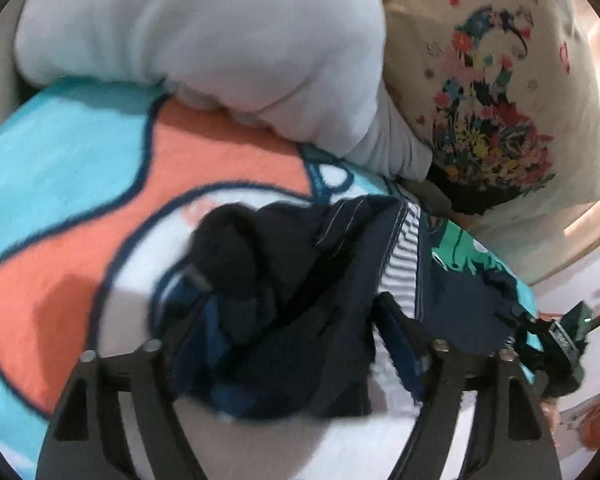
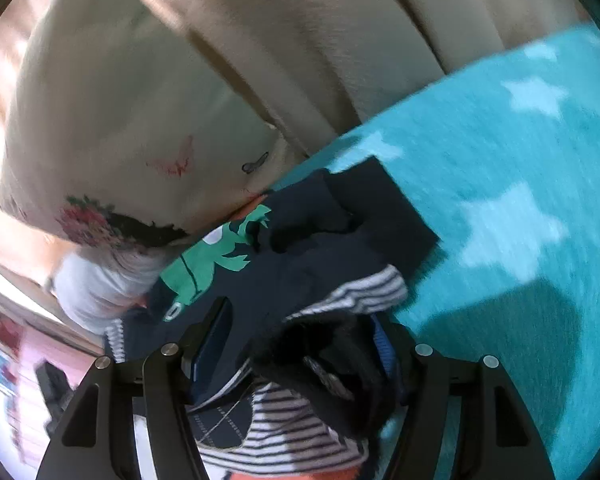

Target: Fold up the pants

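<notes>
The pants (image 1: 300, 280) are dark navy with a striped lining and a green print; they lie bunched on a turquoise, orange and white blanket (image 1: 60, 160). My left gripper (image 1: 292, 300) has its fingers spread around a thick wad of the pants fabric. In the right wrist view the pants (image 2: 300, 248) show the green print and the striped lining (image 2: 356, 292). My right gripper (image 2: 304, 340) also has its fingers around bunched pants fabric. Whether either gripper pinches the cloth is unclear. The other gripper (image 1: 556, 344) shows at the right edge of the left wrist view.
A white pillow (image 1: 204, 40) and a cream cushion with a floral print (image 1: 492, 112) lie behind the pants. In the right wrist view the cream cushion (image 2: 120, 120) is on the left and the turquoise star-patterned blanket (image 2: 520, 160) on the right. Beige upholstery (image 2: 340, 40) rises behind.
</notes>
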{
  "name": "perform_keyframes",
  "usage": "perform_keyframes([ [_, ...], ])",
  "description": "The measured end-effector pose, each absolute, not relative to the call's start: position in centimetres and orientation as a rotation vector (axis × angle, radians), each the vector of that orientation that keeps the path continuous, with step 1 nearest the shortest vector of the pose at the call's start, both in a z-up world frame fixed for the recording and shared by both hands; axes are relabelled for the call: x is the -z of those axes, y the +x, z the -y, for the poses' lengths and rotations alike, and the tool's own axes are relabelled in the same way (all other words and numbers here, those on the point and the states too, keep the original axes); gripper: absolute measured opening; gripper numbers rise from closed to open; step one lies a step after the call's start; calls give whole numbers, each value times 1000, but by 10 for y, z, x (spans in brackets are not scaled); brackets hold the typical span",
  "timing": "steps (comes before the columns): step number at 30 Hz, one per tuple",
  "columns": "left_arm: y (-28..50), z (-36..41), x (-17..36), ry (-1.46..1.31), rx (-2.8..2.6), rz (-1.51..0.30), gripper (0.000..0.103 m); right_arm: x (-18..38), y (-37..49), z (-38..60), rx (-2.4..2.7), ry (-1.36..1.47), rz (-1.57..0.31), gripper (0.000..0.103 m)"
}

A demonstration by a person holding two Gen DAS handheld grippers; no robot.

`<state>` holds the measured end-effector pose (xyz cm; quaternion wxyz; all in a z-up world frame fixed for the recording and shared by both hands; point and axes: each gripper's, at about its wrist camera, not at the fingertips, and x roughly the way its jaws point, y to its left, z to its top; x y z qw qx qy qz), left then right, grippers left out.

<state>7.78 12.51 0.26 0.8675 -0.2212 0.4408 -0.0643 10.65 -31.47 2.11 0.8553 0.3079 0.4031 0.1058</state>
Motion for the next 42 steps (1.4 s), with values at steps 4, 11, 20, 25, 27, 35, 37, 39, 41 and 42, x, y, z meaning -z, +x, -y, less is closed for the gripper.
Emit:
perform_keyframes([
  [4, 89, -117, 1, -486, 159, -964, 29, -13, 117, 307, -279, 627, -893, 16],
  [11, 50, -111, -35, -503, 165, -900, 26, -55, 92, 321, -318, 614, -774, 15],
  [20, -15, -118, -73, -539, 203, -803, 26, -101, 28, 329, -403, 622, -690, 15],
  [25, -32, -116, -87, -510, 212, -769, 27, -121, -7, 325, -409, 562, -626, 15],
  [27, -30, -114, -89, -503, 211, -769, 26, -129, -10, 322, -395, 517, -608, 15],
  [35, -35, -112, -75, -514, 193, -801, 27, -112, -4, 326, -362, 538, -646, 16],
  [37, -38, -113, -59, -521, 180, -837, 29, -97, -5, 329, -362, 558, -676, 16],
  [39, -36, -115, -36, -516, 144, -893, 33, -74, -5, 331, -355, 579, -712, 20],
  [41, -34, -121, -14, -535, 114, -960, 34, -50, -6, 334, -286, 557, -763, 25],
  [42, -35, -127, -5, -569, 133, -980, 36, -39, -7, 339, -239, 554, -787, 25],
])
